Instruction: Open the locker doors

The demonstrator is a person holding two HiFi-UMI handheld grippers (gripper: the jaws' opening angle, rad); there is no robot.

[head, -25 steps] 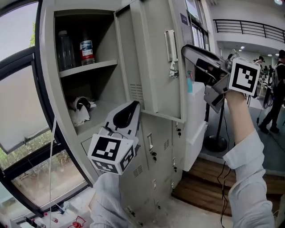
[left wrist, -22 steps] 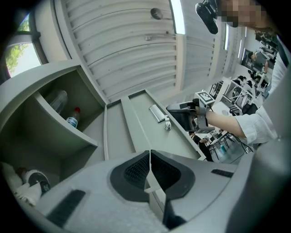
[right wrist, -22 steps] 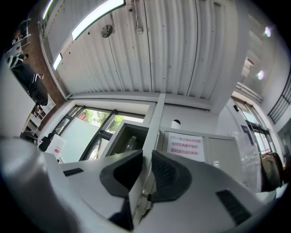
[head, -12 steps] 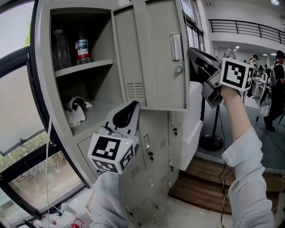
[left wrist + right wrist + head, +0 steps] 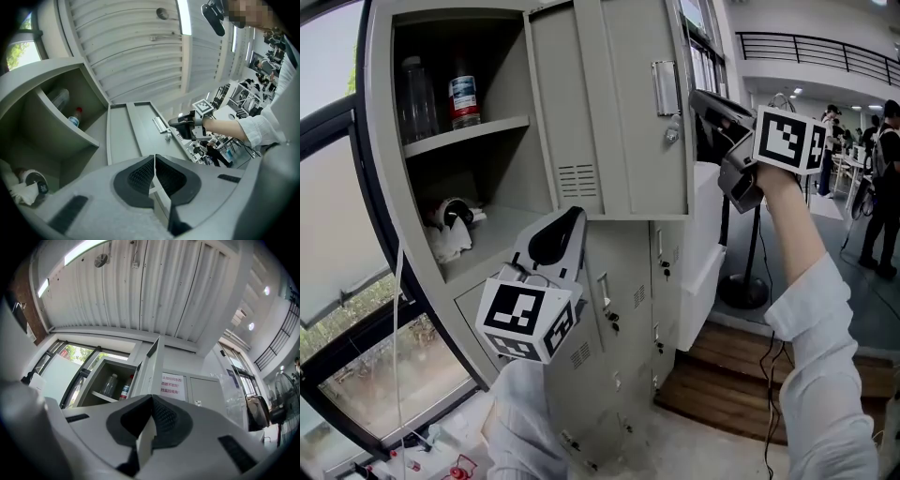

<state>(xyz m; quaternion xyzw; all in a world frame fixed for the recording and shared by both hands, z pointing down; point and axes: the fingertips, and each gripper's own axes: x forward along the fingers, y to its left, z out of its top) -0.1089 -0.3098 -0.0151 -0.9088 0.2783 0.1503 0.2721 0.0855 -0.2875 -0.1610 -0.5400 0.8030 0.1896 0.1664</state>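
Note:
The grey locker's upper door (image 5: pixel 609 112) stands swung open, its handle (image 5: pixel 662 87) and latch (image 5: pixel 673 134) near the free edge. My right gripper (image 5: pixel 696 97) is raised just right of that edge, shut, with nothing between its jaws. In the right gripper view (image 5: pixel 151 397) the door (image 5: pixel 152 366) shows edge-on, apart from the jaws. My left gripper (image 5: pixel 572 217) hangs below the open compartment, shut and empty; from the left gripper view (image 5: pixel 154 157) it points up at the door (image 5: pixel 140 136). The lower locker doors (image 5: pixel 609 309) are closed.
Two bottles (image 5: pixel 461 92) stand on the upper shelf, and a crumpled cloth with a dark object (image 5: pixel 450 230) lies on the shelf below. A white cabinet (image 5: pixel 708 234) and a stand (image 5: pixel 736 291) are right of the lockers. People (image 5: pixel 886 187) stand far right; a window (image 5: pixel 337 234) is left.
The open door has swung and now faces me more squarely. The right gripper has stayed beside its free edge. The left gripper has barely moved.

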